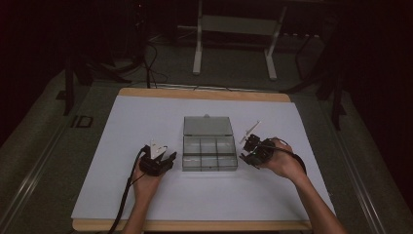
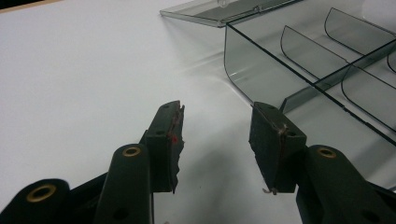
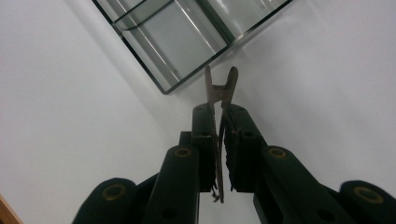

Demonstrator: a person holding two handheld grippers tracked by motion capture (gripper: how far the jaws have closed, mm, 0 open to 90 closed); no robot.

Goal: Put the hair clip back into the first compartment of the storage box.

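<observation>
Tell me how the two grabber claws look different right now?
The left gripper has its jaws spread wide with nothing between them; the right gripper is squeezed shut on a thin metal clip. The left one sits left of the clear divided box, the right one on the box's right. Both are black and held by hands.

I work in a dark lab or studio. My white-topped wooden table (image 1: 204, 195) stands on grey carpet (image 1: 44, 146). Behind it are a white metal stand (image 1: 234, 29) and black cables (image 1: 151, 68).

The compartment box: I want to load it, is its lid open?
Open. The lid lies flat behind the compartment box, exposing the compartments.
</observation>
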